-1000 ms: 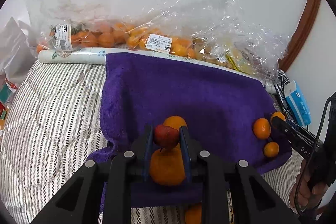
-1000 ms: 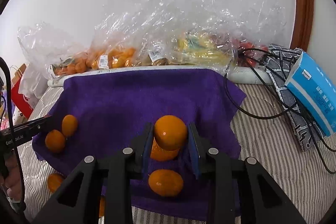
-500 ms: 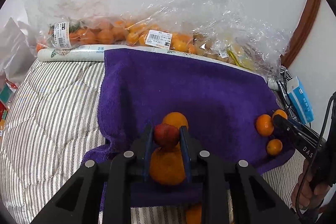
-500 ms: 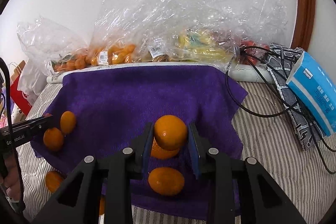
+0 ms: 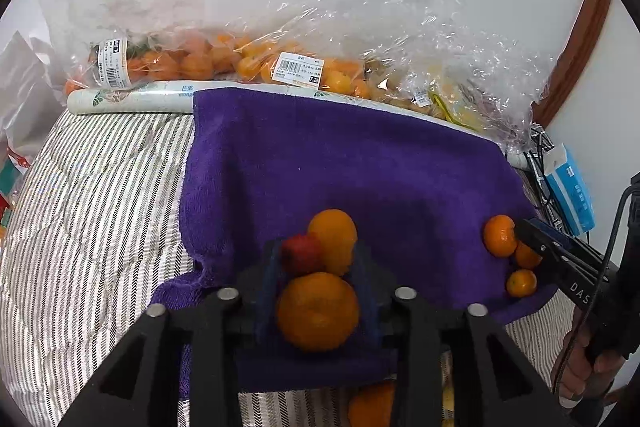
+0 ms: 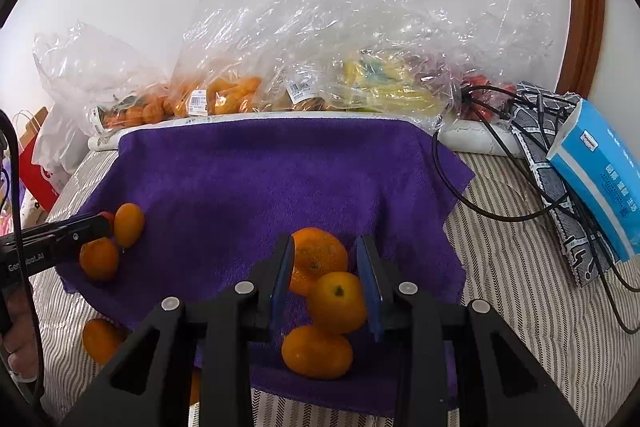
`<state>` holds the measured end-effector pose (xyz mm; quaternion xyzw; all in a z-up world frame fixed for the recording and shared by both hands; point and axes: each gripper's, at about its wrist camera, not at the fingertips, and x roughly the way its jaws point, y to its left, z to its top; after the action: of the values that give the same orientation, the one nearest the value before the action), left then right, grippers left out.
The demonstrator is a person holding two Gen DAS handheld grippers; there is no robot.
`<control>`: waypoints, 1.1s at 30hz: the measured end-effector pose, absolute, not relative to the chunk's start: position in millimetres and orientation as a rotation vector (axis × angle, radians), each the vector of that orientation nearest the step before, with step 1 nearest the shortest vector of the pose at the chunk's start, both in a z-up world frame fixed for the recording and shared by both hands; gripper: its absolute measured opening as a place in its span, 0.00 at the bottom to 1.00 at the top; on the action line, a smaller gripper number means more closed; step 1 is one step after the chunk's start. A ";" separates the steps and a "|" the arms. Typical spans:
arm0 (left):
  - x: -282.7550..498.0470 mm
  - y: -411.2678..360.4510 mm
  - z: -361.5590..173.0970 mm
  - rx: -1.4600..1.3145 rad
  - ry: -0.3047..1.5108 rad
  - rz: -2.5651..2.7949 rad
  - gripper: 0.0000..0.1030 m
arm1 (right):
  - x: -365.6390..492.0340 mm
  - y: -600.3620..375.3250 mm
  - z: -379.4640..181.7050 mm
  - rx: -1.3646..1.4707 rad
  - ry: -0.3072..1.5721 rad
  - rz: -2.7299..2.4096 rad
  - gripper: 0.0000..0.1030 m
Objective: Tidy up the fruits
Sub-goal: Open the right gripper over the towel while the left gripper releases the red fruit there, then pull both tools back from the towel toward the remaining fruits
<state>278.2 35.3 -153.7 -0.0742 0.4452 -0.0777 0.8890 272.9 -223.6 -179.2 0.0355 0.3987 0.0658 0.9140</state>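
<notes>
Over purple towel (image 5: 360,163), left gripper (image 5: 316,259) jaws just opening, releasing red fruit (image 5: 301,254); right gripper (image 6: 325,267) sitting parted around orange (image 6: 337,301).

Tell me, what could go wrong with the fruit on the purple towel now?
1. The left tongs have just been opening with the red fruit between them. It rests against the big orange and may roll away.
2. The small orange between the right tongs sits on others near the front edge of the purple towel. A nudge could send it onto the striped bedding, where a loose orange already lies.
</notes>
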 end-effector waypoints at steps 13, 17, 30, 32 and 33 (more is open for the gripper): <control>271.0 27.4 -143.0 -0.145 0.896 -0.208 0.53 | 270.5 -220.1 -178.3 0.039 0.829 0.137 0.39; 268.6 26.2 -139.6 -0.142 0.887 -0.215 0.54 | 270.8 -218.9 -179.1 0.034 0.836 0.135 0.42; 260.2 23.7 -128.5 -0.139 0.861 -0.219 0.55 | 262.0 -208.1 -162.3 0.041 0.792 0.153 0.52; 259.1 23.7 -126.6 -0.138 0.861 -0.218 0.55 | 259.7 -205.8 -157.6 0.044 0.793 0.153 0.52; 259.1 23.6 -126.0 -0.138 0.865 -0.216 0.55 | 257.3 -204.6 -154.1 0.047 0.790 0.154 0.52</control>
<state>259.1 23.6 -126.0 -0.0666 0.4181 -0.1046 0.8999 257.3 -204.6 -154.1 0.0227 0.3844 0.0747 0.9199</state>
